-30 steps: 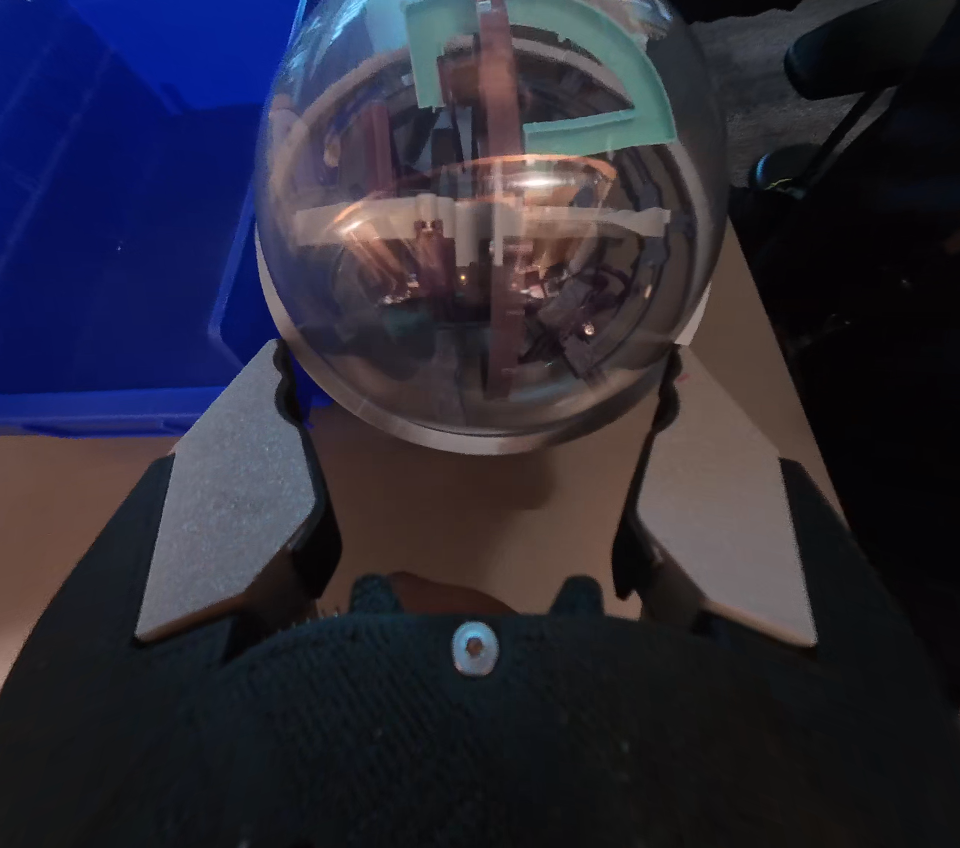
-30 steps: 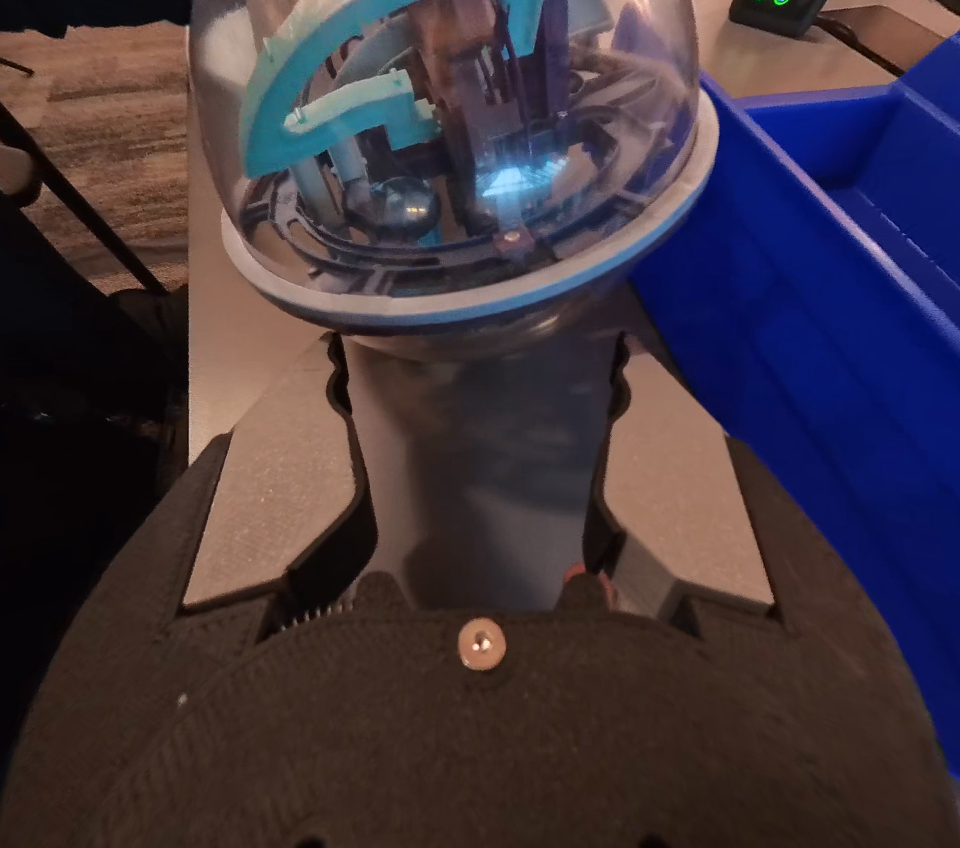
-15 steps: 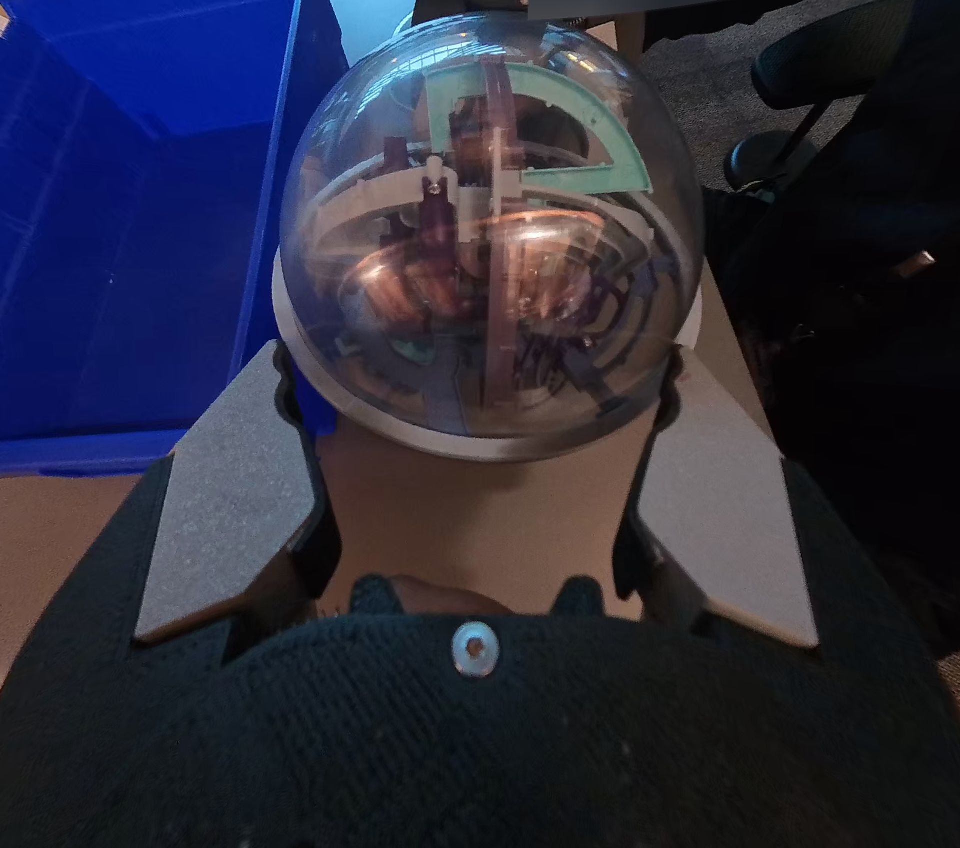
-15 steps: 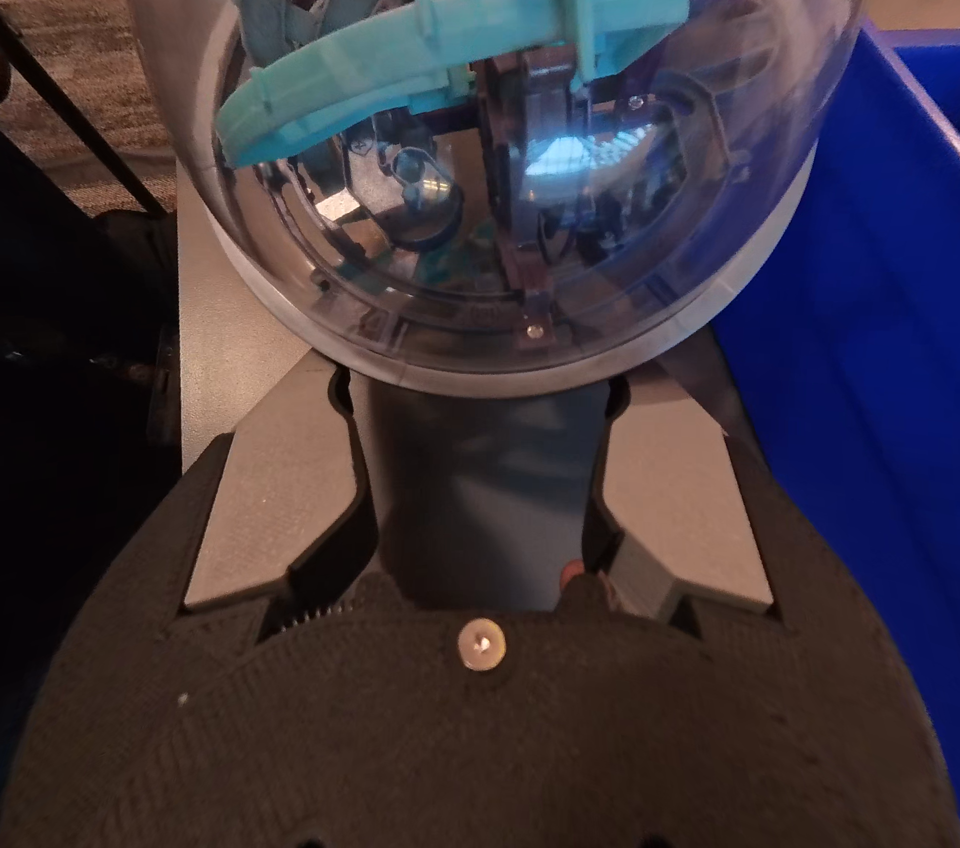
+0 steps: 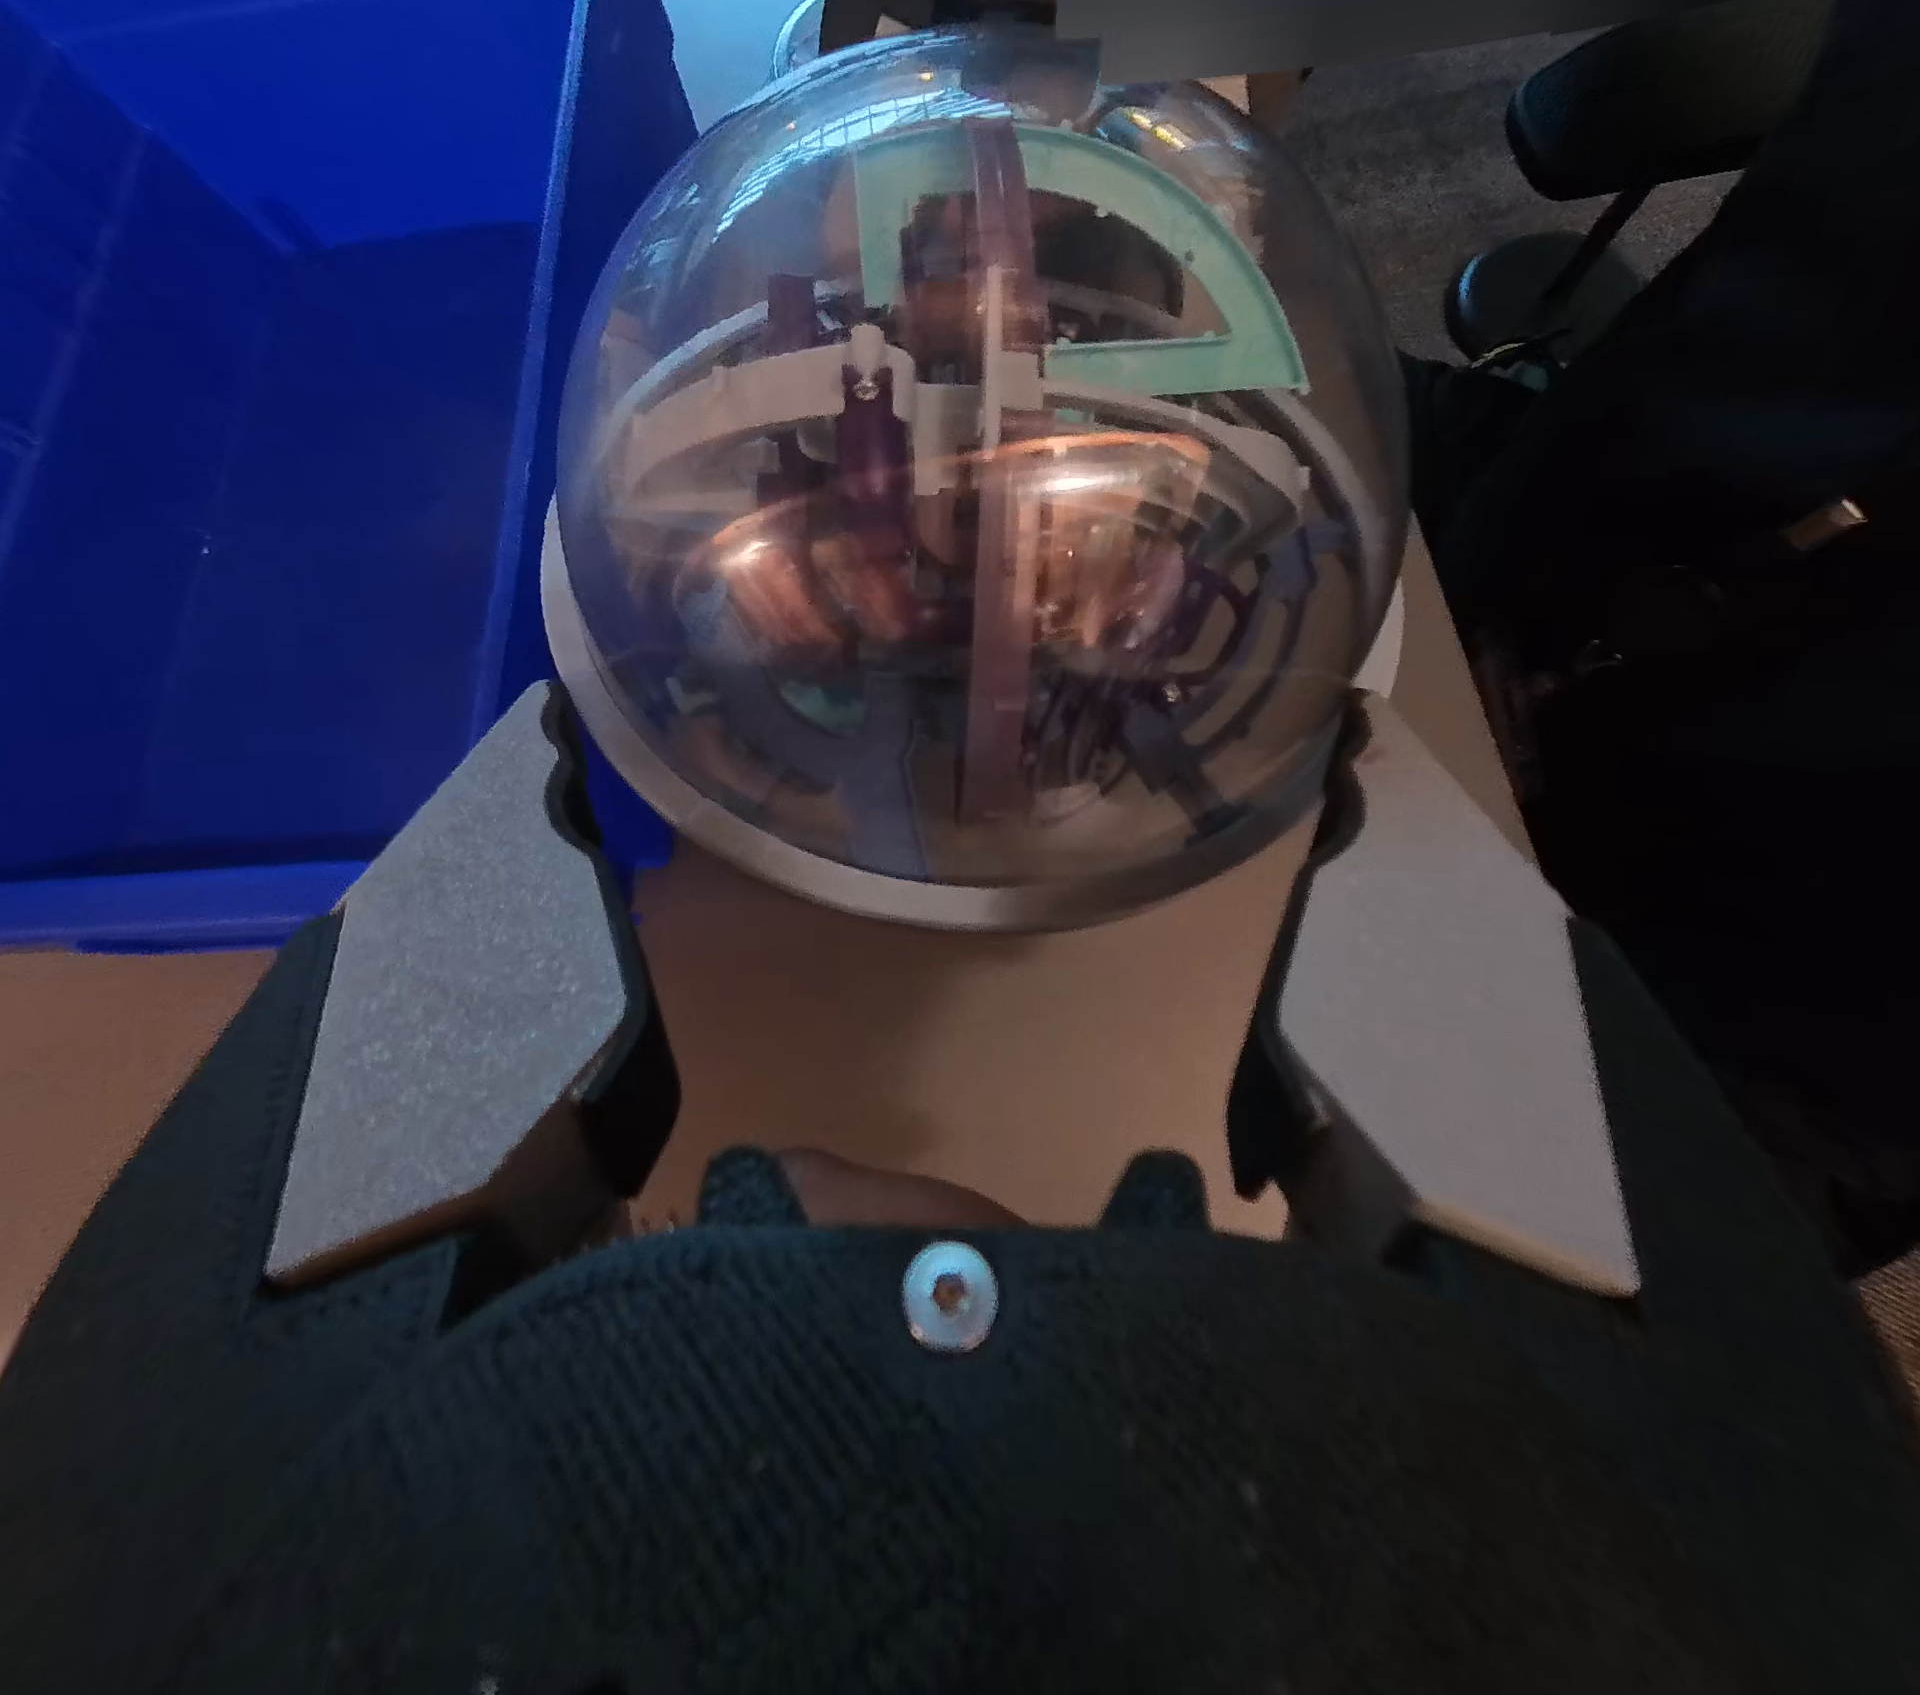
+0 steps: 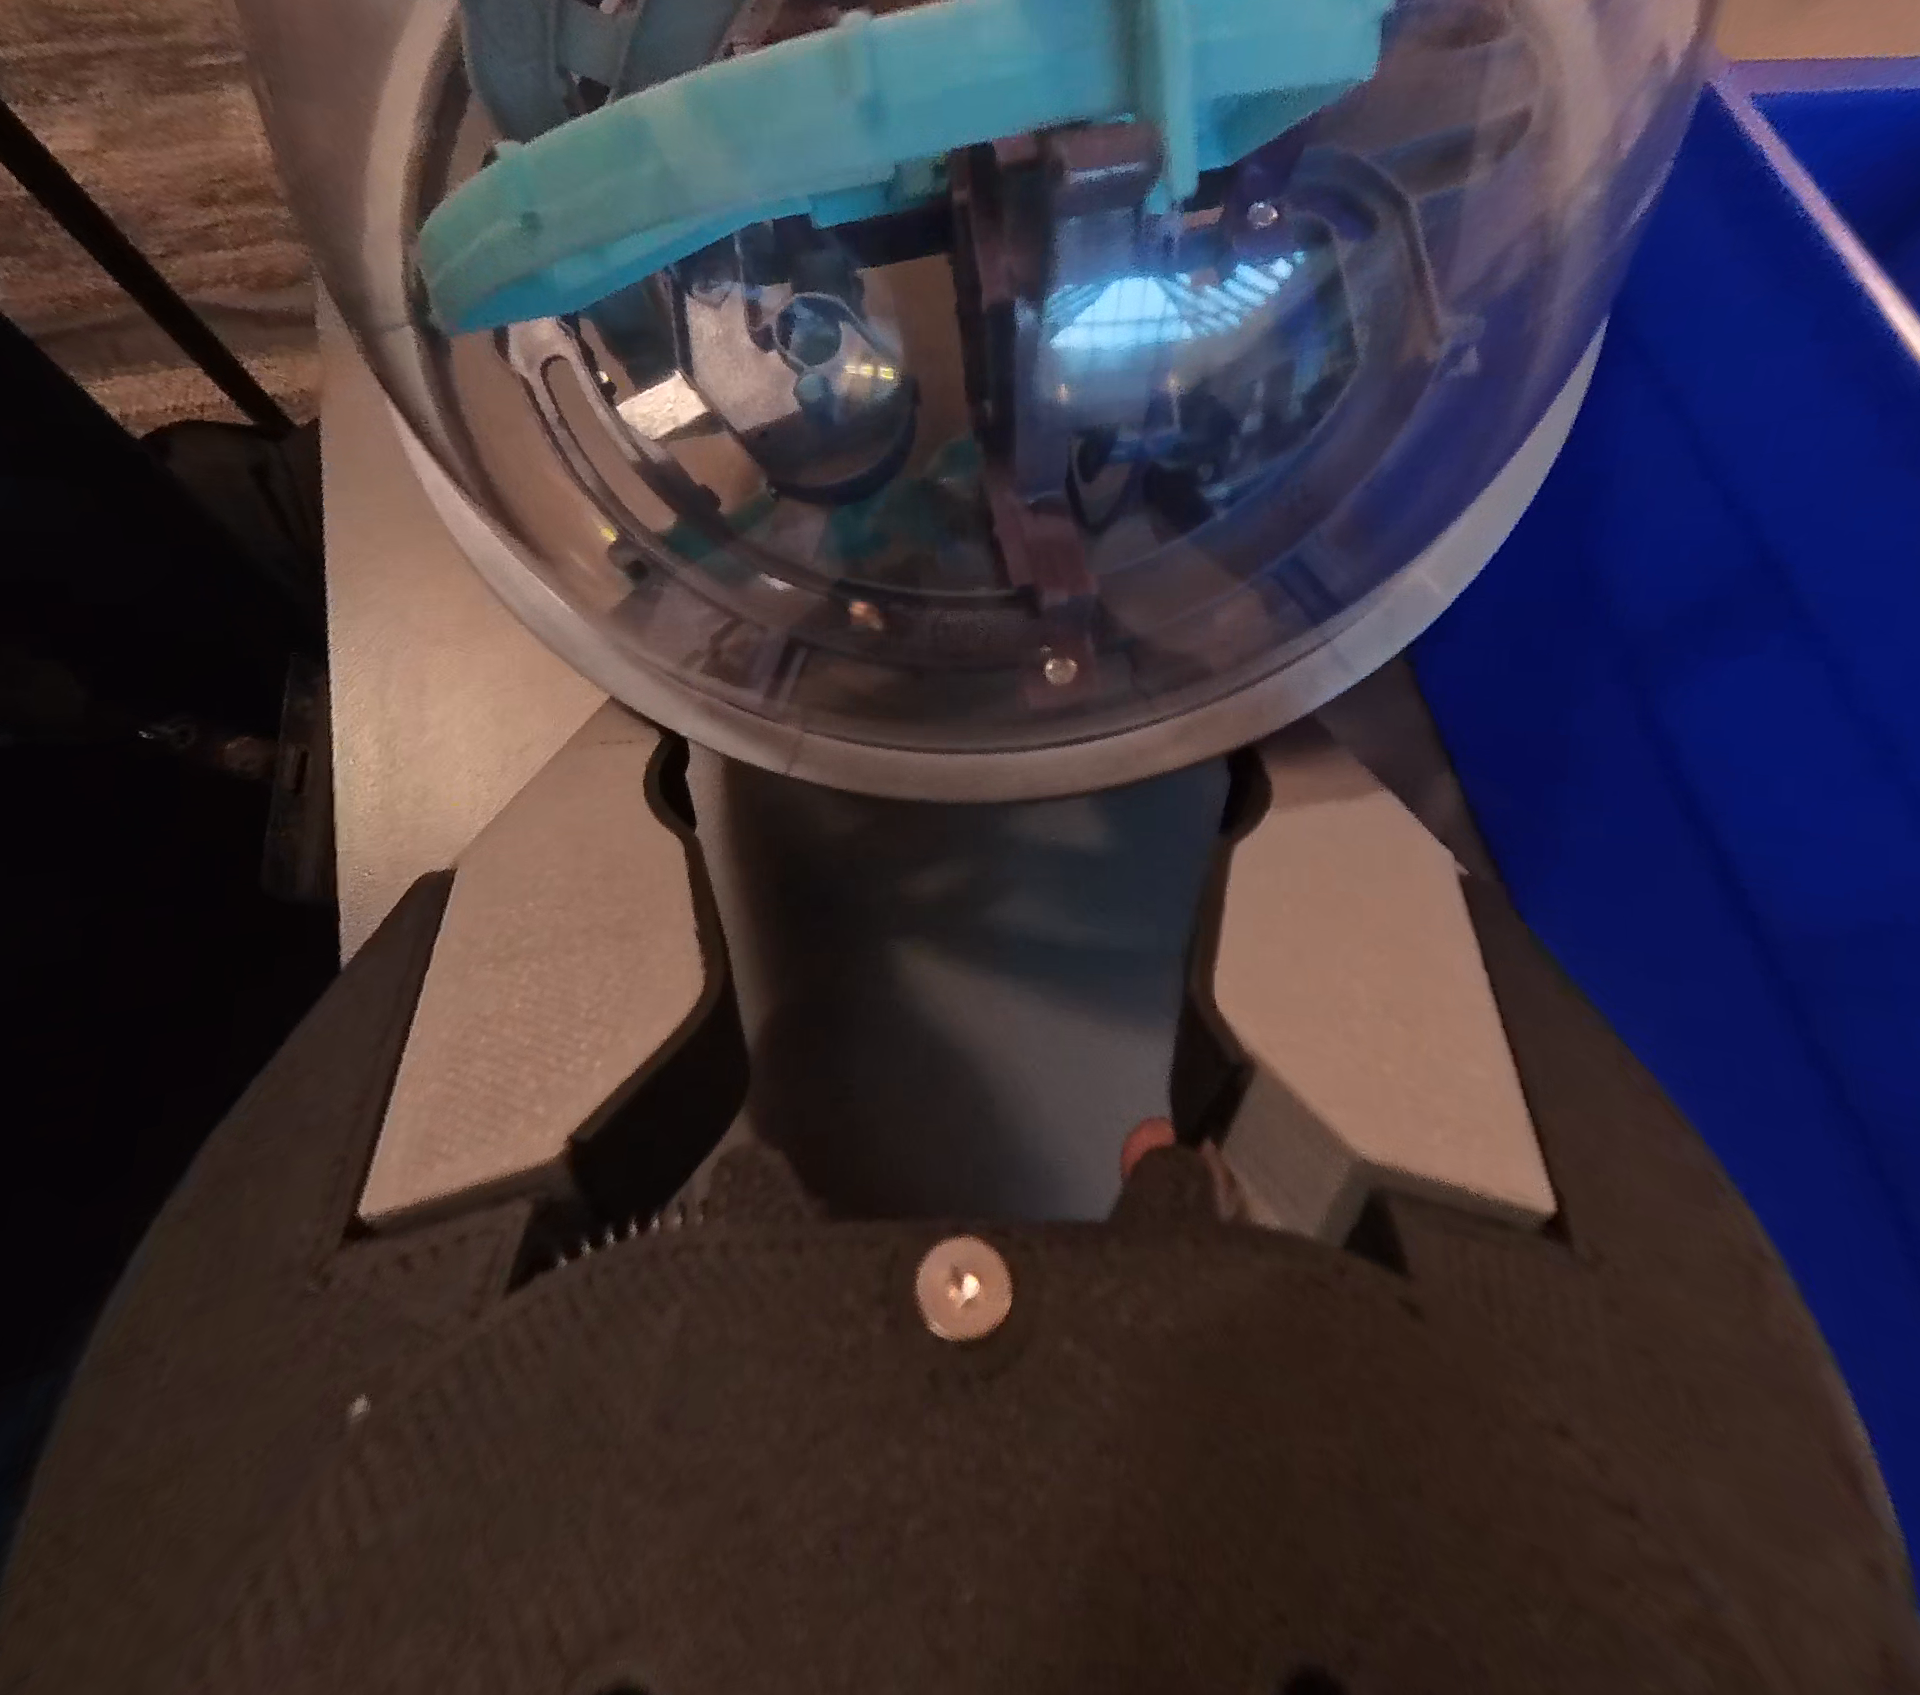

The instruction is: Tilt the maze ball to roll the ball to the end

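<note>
Clamping the maze ball (image 5: 977,492) between both grippers (image 5: 951,710) (image 6: 951,772); overtilt toward 9 o'clock risks derailing the steel ball (image 6: 831,357).

Clear maze ball (image 5: 982,482) with a pale grey band at its middle; inside, mint-green tracks (image 5: 1195,263), white rails and dark purple ribs; turquoise track (image 6: 883,118) in the right wrist view. Silvery small ball (image 6: 831,388). Bright blue bin (image 5: 260,398). Tan bench (image 5: 125,1074). Fingers (image 5: 457,949): speckled grey plates, black edges. Mottled brown-grey carpet (image 6: 114,56).
</note>
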